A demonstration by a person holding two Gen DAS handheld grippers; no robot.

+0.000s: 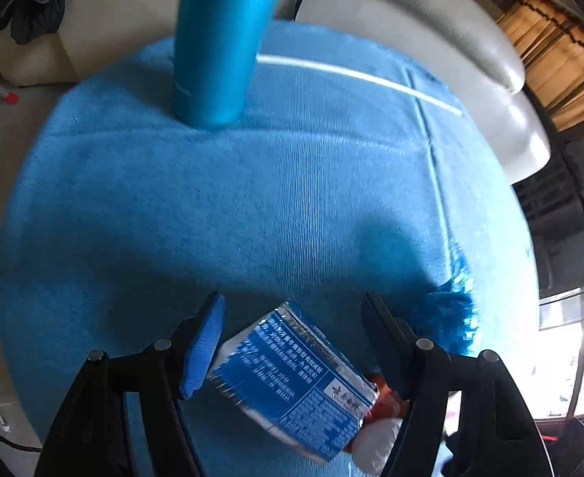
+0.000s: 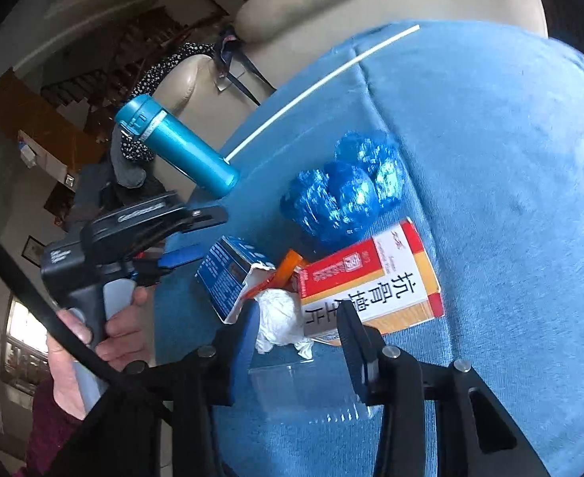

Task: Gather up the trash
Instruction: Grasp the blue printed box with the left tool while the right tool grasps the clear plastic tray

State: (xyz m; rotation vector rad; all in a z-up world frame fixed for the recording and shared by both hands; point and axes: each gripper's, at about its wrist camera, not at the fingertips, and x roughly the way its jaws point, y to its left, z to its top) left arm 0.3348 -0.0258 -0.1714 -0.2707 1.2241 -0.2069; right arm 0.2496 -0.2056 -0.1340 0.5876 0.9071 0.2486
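Your left gripper (image 1: 292,342) spread wide around the blue printed cardboard box (image 1: 292,381) lying on the blue cloth (image 1: 252,198), your right gripper (image 2: 298,342) open over crumpled white tissue (image 2: 278,318), red-and-yellow carton (image 2: 371,282) beside.

Your left gripper (image 1: 294,340) is showing black plastic arms joined by round silver-grey pivot pins, and one finger is wearing a blue ribbed pad (image 1: 203,348). Your right gripper (image 2: 298,344) is showing the same black frame, silver pins and a blue pad. Your left hand (image 2: 93,342) is showing light bare skin, with a dark red knitted sleeve (image 2: 47,433) covering the wrist. A black cable (image 2: 33,298) is crossing in front.
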